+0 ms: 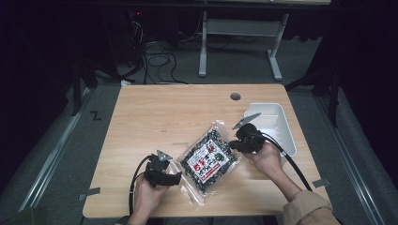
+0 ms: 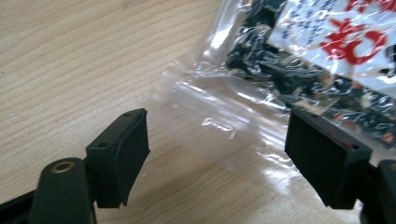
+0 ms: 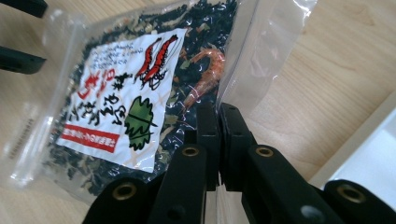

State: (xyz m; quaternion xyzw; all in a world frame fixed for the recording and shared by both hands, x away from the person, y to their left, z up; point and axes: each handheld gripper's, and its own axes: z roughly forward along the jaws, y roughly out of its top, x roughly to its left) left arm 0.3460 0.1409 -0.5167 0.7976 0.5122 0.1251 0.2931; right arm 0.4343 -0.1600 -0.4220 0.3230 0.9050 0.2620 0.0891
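Note:
A clear bag of dark dried flakes [image 1: 209, 159] with a white, red and green label lies on the wooden table [image 1: 164, 112]. My right gripper [image 1: 233, 144] is shut on the bag's clear side edge [image 3: 261, 51], which stands lifted off the table; the label [image 3: 126, 93] faces up in the right gripper view. My left gripper [image 1: 174, 177] is open at the bag's near-left end. In the left gripper view its jaws straddle the empty clear strip [image 2: 219, 107] of the bag, and the gripper [image 2: 217, 144] holds nothing.
A white rectangular tray [image 1: 281, 126] stands at the table's right edge, just behind the right hand; its rim [image 3: 373, 154] shows in the right gripper view. A round cable hole [image 1: 235, 96] is at the table's back. Bare wood spreads across the left and far side.

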